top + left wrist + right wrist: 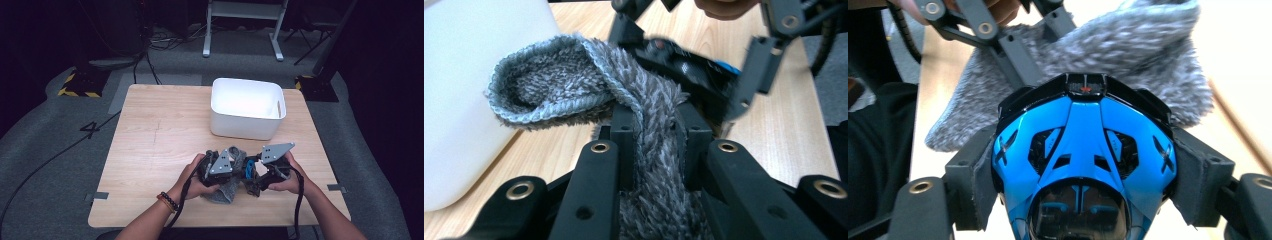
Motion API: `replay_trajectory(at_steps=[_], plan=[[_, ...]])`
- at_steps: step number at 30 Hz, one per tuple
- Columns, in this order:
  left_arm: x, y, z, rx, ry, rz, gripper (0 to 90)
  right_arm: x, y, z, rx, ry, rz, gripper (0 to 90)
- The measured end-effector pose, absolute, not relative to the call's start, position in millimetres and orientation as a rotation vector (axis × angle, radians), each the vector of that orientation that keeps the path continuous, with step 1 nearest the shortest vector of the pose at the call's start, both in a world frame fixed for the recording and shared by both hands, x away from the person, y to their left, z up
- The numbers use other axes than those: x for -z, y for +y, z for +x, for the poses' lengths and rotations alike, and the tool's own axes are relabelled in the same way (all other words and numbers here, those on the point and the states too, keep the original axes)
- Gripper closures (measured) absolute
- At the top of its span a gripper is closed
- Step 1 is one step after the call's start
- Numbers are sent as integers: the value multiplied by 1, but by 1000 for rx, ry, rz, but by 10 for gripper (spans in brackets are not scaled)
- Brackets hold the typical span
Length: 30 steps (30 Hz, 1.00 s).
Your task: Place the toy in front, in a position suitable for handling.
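With the sock (644, 130) pinched by the left gripper (655, 131) and the blue toy (1083, 160) clamped in the right gripper (1083, 165), the cuff (531, 85) is best held open while the toy is eased in.

High view above table (150, 150) looking down, both gripper views close-up, perhaps facing, sharing grey sock (644, 115)

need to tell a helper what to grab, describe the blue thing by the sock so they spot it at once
On the wooden table, in front of the white bin, the right gripper clamps a glossy blue and black toy car. It is hard and shiny beside the fuzzy grey sock.
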<state>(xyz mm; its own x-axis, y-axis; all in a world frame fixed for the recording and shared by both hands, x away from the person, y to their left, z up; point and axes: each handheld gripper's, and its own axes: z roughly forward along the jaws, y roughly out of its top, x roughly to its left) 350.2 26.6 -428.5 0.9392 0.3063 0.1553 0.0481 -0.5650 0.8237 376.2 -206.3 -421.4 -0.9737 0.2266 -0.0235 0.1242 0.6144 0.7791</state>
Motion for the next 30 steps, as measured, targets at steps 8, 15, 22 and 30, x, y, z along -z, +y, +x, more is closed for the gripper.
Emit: replay_trajectory(at_steps=[8, 15, 22, 30], plan=[[446, 22, 354, -211, 203, 2197, 752, 413, -214, 376, -1471, 2587, 323, 254], [476, 8, 358, -180, 174, 2367, 742, 406, -224, 377, -1606, 2493, 364, 254], [454, 20, 356, -208, 212, 2195, 746, 405, -227, 377, -1670, 2452, 372, 254], [418, 46, 358, -220, 232, 1955, 749, 412, -220, 376, -1660, 2478, 352, 254]])
